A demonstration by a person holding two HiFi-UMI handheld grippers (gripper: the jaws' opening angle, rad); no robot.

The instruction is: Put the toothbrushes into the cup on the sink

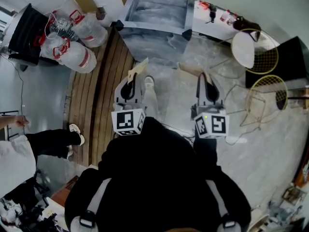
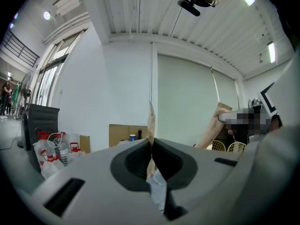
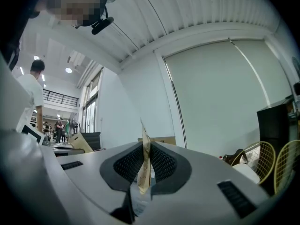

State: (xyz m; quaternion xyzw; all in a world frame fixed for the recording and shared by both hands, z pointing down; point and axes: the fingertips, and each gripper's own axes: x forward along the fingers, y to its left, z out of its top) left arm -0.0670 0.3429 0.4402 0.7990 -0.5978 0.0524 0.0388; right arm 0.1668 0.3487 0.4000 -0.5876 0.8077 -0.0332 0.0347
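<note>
at the centre of the head view, both my grippers are raised in front of me and neither is empty. the left gripper [image 1: 133, 79] is pressed together on a flat brown packet [image 1: 138, 67]; its own view shows the thin edge of that packet [image 2: 151, 118] standing upright in the closed jaws. the right gripper [image 1: 206, 76] is likewise pinched on a second brown packet [image 1: 189, 70], which stands between the ribbed pads [image 3: 159, 162] in the right gripper view. i take these for the toothbrushes in their wrappers, though no brush shows.

as i judge it, the task is barely begun: nothing is placed yet, and i stand well apart from the grey marbled unit [image 1: 154, 37] at the top middle of the frame, probably the sink. its basin looks bare from here. something clear sits at the top edge near it, too small to call a cup. what is left is to walk up, find the cup and drop both in.

at the upper left, clear water jugs [image 1: 72, 28] lie bundled together; whether they are full i cannot tell.
</note>
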